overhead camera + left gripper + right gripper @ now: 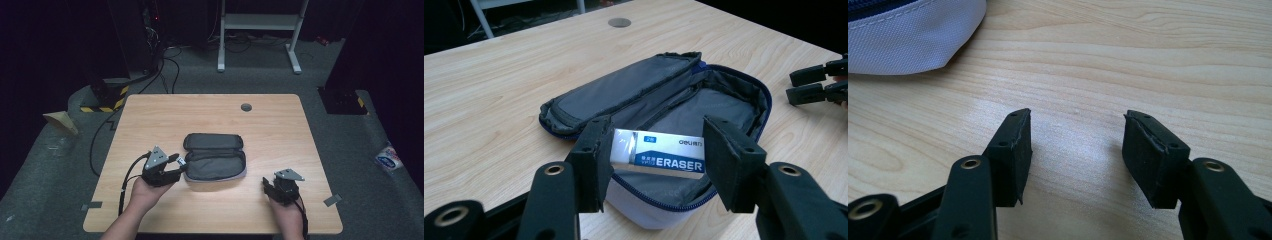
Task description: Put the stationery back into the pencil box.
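A dark grey pencil case [215, 155] lies unzipped and spread open at the middle of the wooden table [165, 115]. My left gripper [179, 163] hovers at the case's left edge, shut on a white and blue eraser [659, 155] held lengthwise between its pads, just above the open case [624, 92]. My right gripper [266, 183] rests near the table's front right with its jaws open and nothing between them. In the right gripper view that gripper [1075, 117] faces bare wood, with a pale corner of the case [908, 40] at top left.
A round cable hole [246, 107] sits near the table's far edge. Beyond the table stand a white metal frame [260, 22] and trailing cables [170, 65] on the grey floor. The right gripper's jaws [819, 85] show at the right edge of the left gripper view.
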Demonstrator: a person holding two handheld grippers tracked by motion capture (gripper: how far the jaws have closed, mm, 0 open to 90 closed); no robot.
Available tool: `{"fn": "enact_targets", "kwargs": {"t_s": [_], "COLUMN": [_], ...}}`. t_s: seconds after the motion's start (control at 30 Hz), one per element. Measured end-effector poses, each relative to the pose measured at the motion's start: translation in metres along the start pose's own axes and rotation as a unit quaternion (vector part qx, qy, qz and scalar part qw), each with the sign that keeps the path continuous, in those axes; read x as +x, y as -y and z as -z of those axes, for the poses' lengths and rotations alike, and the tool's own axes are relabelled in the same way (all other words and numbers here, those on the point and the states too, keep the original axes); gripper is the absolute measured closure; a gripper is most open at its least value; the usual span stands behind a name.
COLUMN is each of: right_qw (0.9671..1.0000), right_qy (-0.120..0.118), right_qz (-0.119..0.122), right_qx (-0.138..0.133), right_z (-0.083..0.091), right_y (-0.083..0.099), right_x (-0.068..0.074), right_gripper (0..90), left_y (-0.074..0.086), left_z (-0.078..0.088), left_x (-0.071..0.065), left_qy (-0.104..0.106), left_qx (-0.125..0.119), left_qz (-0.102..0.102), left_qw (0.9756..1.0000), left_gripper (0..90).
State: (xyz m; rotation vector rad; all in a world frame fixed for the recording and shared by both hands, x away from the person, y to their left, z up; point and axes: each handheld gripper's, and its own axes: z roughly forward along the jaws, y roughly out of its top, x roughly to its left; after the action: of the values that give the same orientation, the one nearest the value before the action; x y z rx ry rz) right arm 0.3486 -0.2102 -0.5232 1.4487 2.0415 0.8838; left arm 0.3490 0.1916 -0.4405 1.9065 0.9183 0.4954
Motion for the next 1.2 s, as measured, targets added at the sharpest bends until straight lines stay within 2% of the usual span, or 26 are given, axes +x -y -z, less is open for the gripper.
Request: {"fn": "enact_targets", "kwargs": {"t_s": [0.3, 0.53, 0.8, 0.9, 1.1, 1.2], "right_qw": [1.0000, 1.0000, 1.0000, 1.0000, 1.0000, 1.0000], "right_qy": [0.000, 0.000, -0.001, -0.001, -0.001, -0.001], "right_qz": [0.000, 0.000, 0.001, 0.000, 0.002, 0.001], "right_qx": [-0.001, -0.001, -0.001, 0.000, -0.001, 0.000], "right_z": [0.000, 0.000, 0.000, 0.000, 0.000, 0.000], "right_y": [0.000, 0.000, 0.000, 0.000, 0.000, 0.000], "right_x": [0.000, 0.000, 0.000, 0.000, 0.000, 0.000], "right_gripper": [44.9, 44.8, 44.7, 44.7, 44.7, 44.7], "left_y": [-0.007, -0.005, 0.000, 0.003, 0.005, 0.007], "left_z": [-0.015, -0.028, -0.046, -0.056, -0.066, -0.070], "left_x": [0.000, 0.003, 0.004, 0.007, 0.007, 0.007], "left_qy": [0.009, 0.018, 0.028, 0.031, 0.038, 0.035], "left_qx": [0.010, 0.020, 0.041, 0.061, 0.082, 0.090], "left_qz": [-0.007, -0.007, -0.007, -0.010, -0.009, -0.011], "left_qw": [0.9999, 0.9996, 0.9987, 0.9976, 0.9959, 0.9953], "left_gripper": [47.2, 47.1, 47.1, 47.1, 47.1, 47.0]}}
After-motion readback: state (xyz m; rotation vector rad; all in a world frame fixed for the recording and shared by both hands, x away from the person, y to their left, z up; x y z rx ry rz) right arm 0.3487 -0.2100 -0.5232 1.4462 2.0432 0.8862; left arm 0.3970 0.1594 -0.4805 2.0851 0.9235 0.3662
